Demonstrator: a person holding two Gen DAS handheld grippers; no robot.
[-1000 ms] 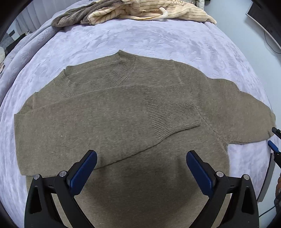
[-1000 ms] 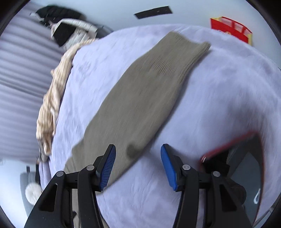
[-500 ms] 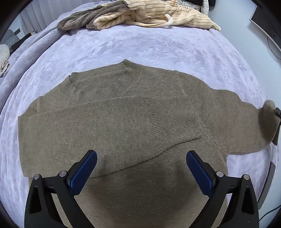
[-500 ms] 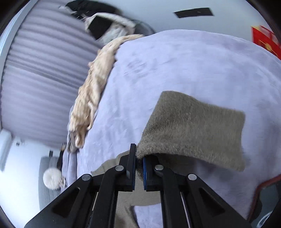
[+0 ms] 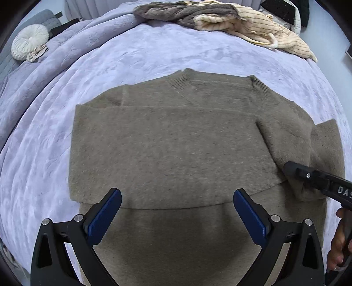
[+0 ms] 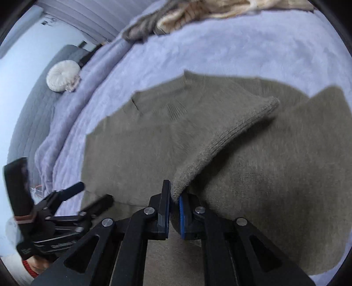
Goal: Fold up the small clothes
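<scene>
An olive-brown knit sweater (image 5: 171, 145) lies flat on a lavender bed cover (image 5: 154, 52), one sleeve folded across its chest. My left gripper (image 5: 176, 211) is open and empty, hovering over the sweater's lower part. My right gripper (image 6: 174, 206) is shut on the cuff of the other sleeve (image 6: 222, 140), holding it lifted over the sweater's body. In the left wrist view the right gripper (image 5: 292, 169) comes in from the right with the sleeve (image 5: 290, 140) draped around its tip. The left gripper also shows at the left of the right wrist view (image 6: 88, 195).
A heap of cream striped and grey-brown clothes (image 5: 231, 19) lies at the far edge of the bed. A round white cushion (image 5: 29, 44) sits on a grey quilted surface at the far left. The bed cover (image 6: 220, 48) surrounds the sweater.
My right gripper closed on the right sleeve's cuff and has carried it inward over the sweater's body. The left gripper stayed open and shifted its view a little.
</scene>
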